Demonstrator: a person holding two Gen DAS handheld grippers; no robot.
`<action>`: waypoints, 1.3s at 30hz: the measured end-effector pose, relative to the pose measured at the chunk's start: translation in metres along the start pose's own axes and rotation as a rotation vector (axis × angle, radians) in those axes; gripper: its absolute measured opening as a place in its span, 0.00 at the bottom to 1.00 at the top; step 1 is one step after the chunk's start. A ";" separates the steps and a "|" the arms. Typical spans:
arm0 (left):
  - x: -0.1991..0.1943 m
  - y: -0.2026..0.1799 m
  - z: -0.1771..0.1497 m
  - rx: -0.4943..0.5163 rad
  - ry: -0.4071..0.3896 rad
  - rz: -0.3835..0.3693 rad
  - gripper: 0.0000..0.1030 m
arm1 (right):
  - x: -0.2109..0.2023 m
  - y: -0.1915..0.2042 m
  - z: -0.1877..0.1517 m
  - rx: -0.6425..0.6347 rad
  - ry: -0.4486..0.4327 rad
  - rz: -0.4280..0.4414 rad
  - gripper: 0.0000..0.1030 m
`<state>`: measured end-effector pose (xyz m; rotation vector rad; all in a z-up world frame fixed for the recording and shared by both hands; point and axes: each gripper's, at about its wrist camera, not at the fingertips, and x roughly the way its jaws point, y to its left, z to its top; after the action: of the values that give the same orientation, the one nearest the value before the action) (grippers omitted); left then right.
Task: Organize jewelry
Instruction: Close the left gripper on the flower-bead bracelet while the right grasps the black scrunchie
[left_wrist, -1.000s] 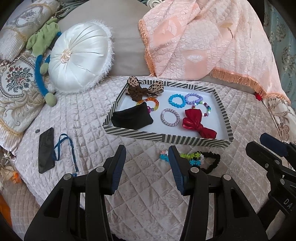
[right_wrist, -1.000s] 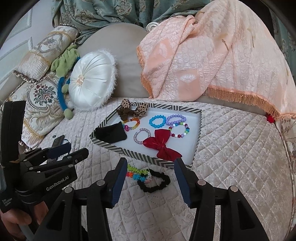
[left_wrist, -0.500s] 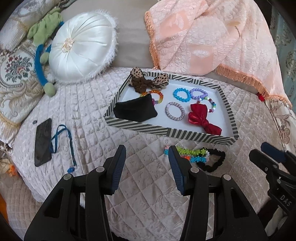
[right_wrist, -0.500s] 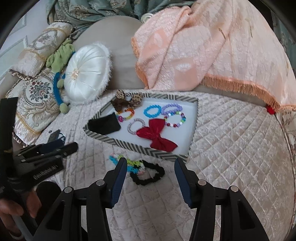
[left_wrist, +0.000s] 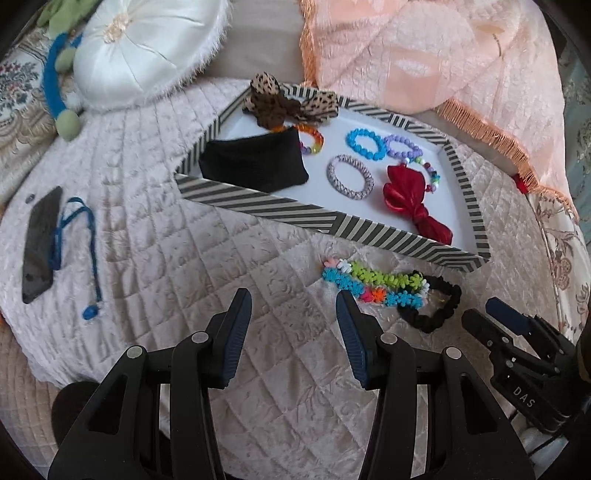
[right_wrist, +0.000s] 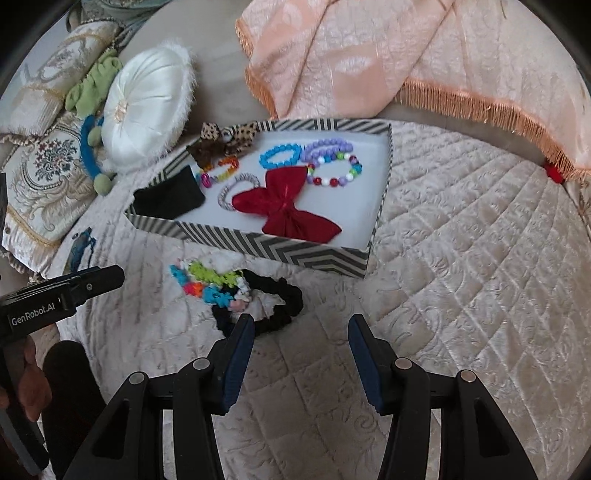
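A striped tray on the quilted bed holds a red bow, a black pouch, a leopard bow and several bead bracelets. In front of the tray lie a multicolour flower bracelet and a black scrunchie, touching each other. My left gripper is open and empty, just left of the flower bracelet. My right gripper is open and empty, its left finger at the scrunchie's near edge.
A black phone with a blue lanyard lies at the left of the bed. A white round cushion and a peach fringed blanket lie behind the tray. Patterned pillows sit far left.
Both grippers have moved forward and down toward the bed. The flower bracelet and scrunchie now sit much closer to the fingers. Nothing was picked up.
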<state>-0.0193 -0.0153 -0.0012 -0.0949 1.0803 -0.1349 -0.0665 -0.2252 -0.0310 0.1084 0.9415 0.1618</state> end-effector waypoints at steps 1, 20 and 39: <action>0.004 -0.001 0.001 -0.002 0.007 -0.008 0.46 | 0.002 -0.001 0.000 0.002 0.002 0.000 0.49; 0.061 -0.020 0.022 0.005 0.091 -0.045 0.46 | 0.037 0.002 0.011 -0.047 0.022 -0.002 0.44; 0.065 -0.019 0.025 0.005 0.110 -0.050 0.27 | 0.038 0.000 0.011 -0.049 0.007 0.003 0.31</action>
<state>0.0318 -0.0436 -0.0434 -0.1111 1.1881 -0.1896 -0.0358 -0.2189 -0.0545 0.0645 0.9440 0.1878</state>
